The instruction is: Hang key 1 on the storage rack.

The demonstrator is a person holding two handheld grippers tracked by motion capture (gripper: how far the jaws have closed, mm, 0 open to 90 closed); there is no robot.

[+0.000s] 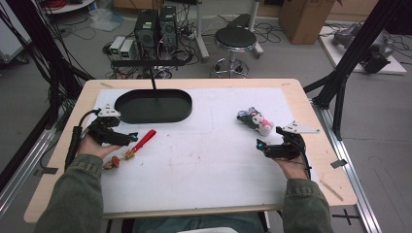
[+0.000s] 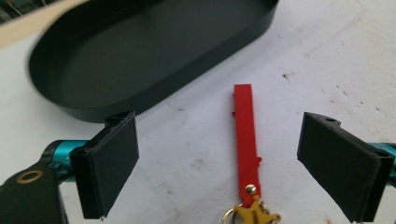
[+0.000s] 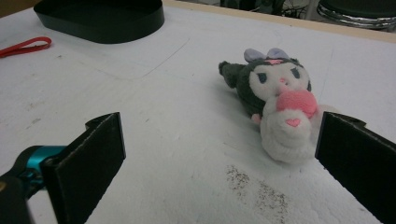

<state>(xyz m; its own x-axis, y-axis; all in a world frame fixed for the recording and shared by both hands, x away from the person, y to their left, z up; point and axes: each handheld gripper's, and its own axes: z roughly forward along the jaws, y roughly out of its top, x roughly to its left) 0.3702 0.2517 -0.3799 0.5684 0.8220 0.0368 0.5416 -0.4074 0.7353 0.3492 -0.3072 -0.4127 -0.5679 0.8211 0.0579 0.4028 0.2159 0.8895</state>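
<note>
A red strap keychain (image 1: pixel 145 138) lies on the white mat, just below the black oval tray (image 1: pixel 153 106). My left gripper (image 1: pixel 130 138) hovers at its near end, open. In the left gripper view the red strap (image 2: pixel 245 140) runs up between the wide-apart jaws of the left gripper (image 2: pixel 220 135), untouched, with a gold star charm (image 2: pixel 254 213) at its near end and the tray (image 2: pixel 140 60) beyond. A dark plush toy (image 1: pixel 256 120) lies at the right. My right gripper (image 1: pixel 261 145) stands open just short of it. The right gripper view has the plush (image 3: pixel 278 105) close to the right jaw of the right gripper (image 3: pixel 223 135).
A small brown charm (image 1: pixel 112 163) lies by the left hand. A thin black pole (image 1: pixel 154 80) rises over the tray. Beyond the table's far edge stand a stool (image 1: pixel 235 40) and computer boxes (image 1: pixel 155 26). Black frame posts (image 1: pixel 340 92) flank the right side.
</note>
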